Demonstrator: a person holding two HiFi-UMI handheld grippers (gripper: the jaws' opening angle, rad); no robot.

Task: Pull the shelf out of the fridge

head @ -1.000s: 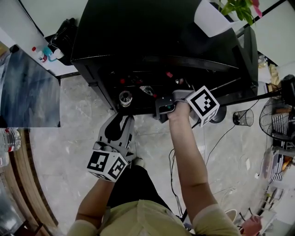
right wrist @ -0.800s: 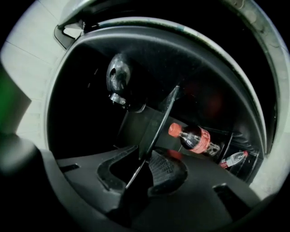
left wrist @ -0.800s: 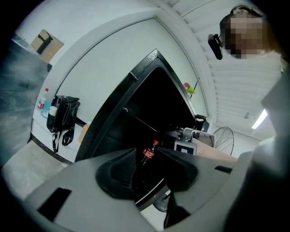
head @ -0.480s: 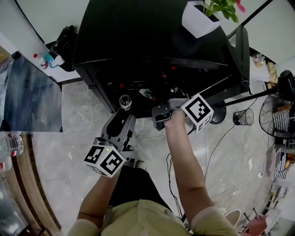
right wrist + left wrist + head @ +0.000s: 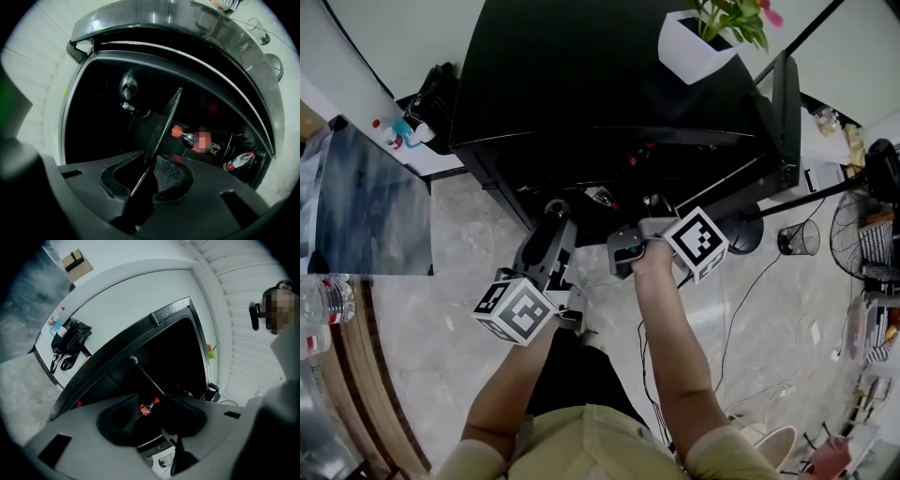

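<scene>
right gripper (image 5: 149, 165) clamped on shelf (image 5: 165, 123) edge at fridge (image 5: 581, 94) mouth; left gripper (image 5: 151, 414) beside it, jaws apart, holding nothing

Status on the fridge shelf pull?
Right tongs shut on shelf edge. Left tongs open, empty, facing open fridge. Red-capped bottles inside beyond shelf; nothing seen blocking.

black fridge (image 5: 581, 75), dark shelf (image 5: 165, 123) — bottle (image 5: 182, 134) capped in red.
</scene>
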